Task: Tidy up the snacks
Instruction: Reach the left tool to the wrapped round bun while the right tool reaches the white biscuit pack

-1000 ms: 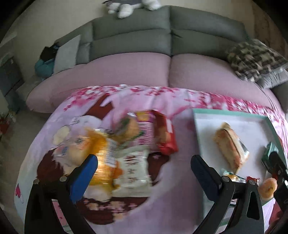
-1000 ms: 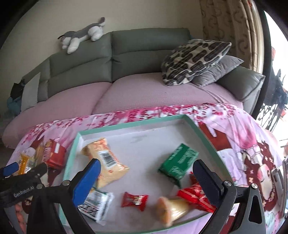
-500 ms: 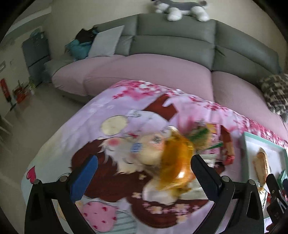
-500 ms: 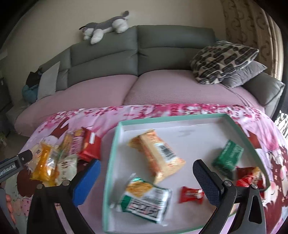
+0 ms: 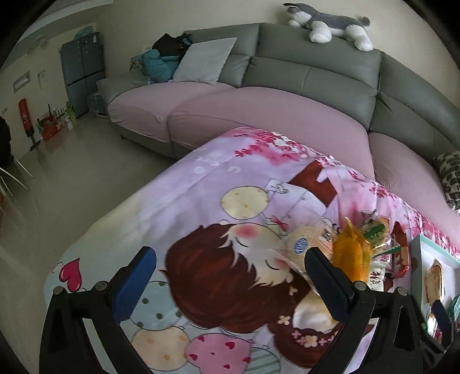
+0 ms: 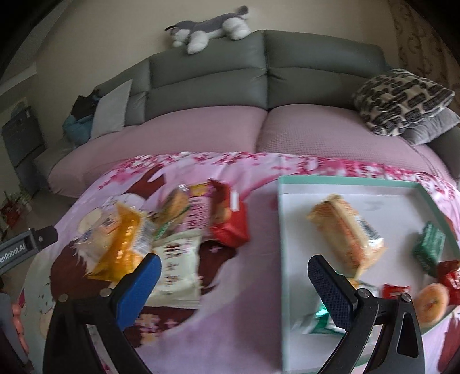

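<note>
A pile of snack packs lies on the cartoon-print cloth: an orange pack [image 6: 122,247], a white pack [image 6: 176,266], a pink pack [image 6: 198,213] and a red box [image 6: 230,218]. The pile also shows at the right of the left wrist view [image 5: 359,247]. A green-rimmed white tray [image 6: 373,182] on the right holds an orange wrapped cake [image 6: 345,230], a green pack [image 6: 429,248], red candies [image 6: 448,277] and a round pastry [image 6: 431,300]. My right gripper [image 6: 234,284] is open and empty, over the cloth between pile and tray. My left gripper [image 5: 228,280] is open and empty, left of the pile.
A grey and pink sofa [image 6: 258,120] runs behind the table with a patterned cushion [image 6: 402,100] and a plush dog [image 6: 207,27] on its back. Bare floor [image 5: 57,172] and a cabinet [image 5: 82,74] lie off the table's left edge.
Both grippers have swung left. The left view now faces the cloth's left end and the floor. The right view has moved from the tray to the gap between tray and pile.
</note>
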